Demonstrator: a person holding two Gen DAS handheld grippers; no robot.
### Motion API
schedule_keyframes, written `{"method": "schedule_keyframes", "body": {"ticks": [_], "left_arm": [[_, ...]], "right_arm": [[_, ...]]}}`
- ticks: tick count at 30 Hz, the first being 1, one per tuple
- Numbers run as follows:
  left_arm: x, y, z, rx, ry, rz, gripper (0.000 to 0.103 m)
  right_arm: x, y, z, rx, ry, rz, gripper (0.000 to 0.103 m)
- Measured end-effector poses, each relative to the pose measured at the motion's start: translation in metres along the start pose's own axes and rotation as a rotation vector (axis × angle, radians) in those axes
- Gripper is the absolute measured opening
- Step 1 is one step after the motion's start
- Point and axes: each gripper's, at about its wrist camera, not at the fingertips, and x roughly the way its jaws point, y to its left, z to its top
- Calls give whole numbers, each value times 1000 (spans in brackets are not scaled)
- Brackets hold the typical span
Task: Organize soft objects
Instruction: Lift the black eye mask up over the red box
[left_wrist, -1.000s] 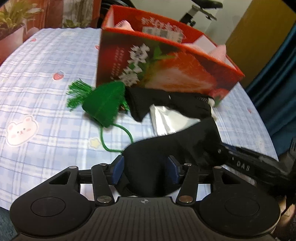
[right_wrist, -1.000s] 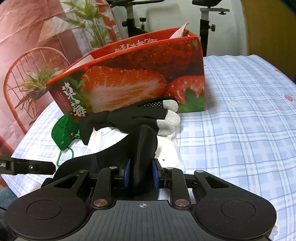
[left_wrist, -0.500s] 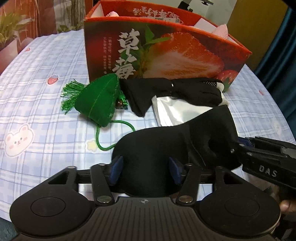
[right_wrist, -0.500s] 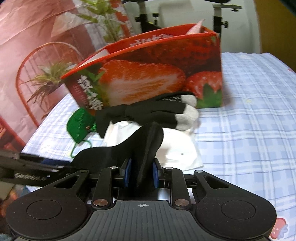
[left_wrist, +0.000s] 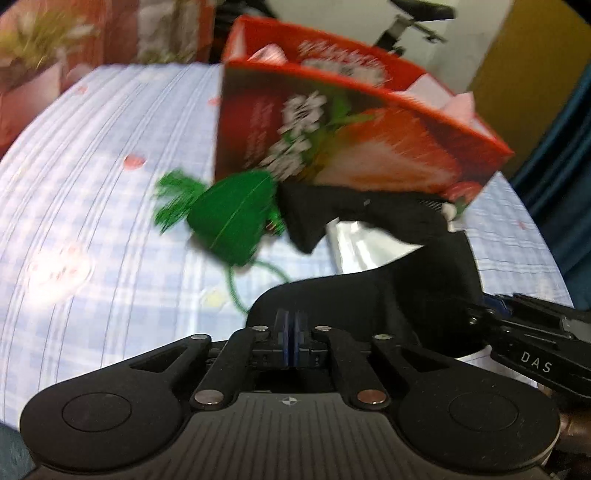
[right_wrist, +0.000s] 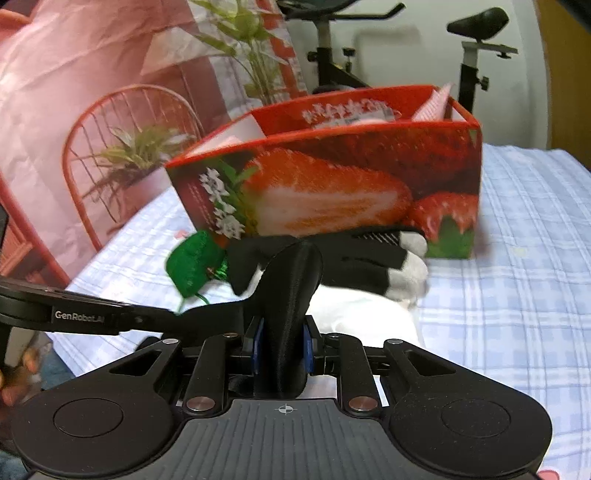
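Note:
A black eye mask (left_wrist: 373, 291) hangs stretched between both grippers above the table. My left gripper (left_wrist: 291, 341) is shut on its near edge. My right gripper (right_wrist: 282, 347) is shut on its other end (right_wrist: 291, 295). Beyond it lie a black glove with grey fingertips (right_wrist: 354, 262), a white packet (right_wrist: 365, 317) and a green tasselled pouch (left_wrist: 232, 218), all in front of the red strawberry box (right_wrist: 332, 192). Pink soft items (left_wrist: 269, 53) sit inside the box.
The table has a blue checked cloth (right_wrist: 517, 277). A red wire chair (right_wrist: 122, 147), potted plants and an exercise bike (right_wrist: 476, 55) stand behind it. The right gripper's body (left_wrist: 535, 354) shows at the left wrist view's right edge.
My left gripper's fingers have closed tight on the mask's edge. Both views have shifted and the mask is lifted slightly; the left view is blurred by motion.

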Motion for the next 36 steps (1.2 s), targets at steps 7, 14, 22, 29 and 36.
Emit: {"method": "schedule_keyframes", "body": {"ticks": [7,14,22,29,36], "left_arm": [[12,-11,-7,81,52,31,61],[19,-25,-8,158,29,73,59],[3,-18,-3,109,-39,-28,19],[-51,-27,20,150,-236,-80,19],[-95,-44,55,199,-415,-98,19]], "right_arm": [[8,-3,-9,22,50,7,19],[9,-2,-9,22,61,33,19],[7,7,-6,-18,48,73,19],[-20,9,20,-43,-98,75,19],[-51,13,71,-76,-259,97,19]]}}
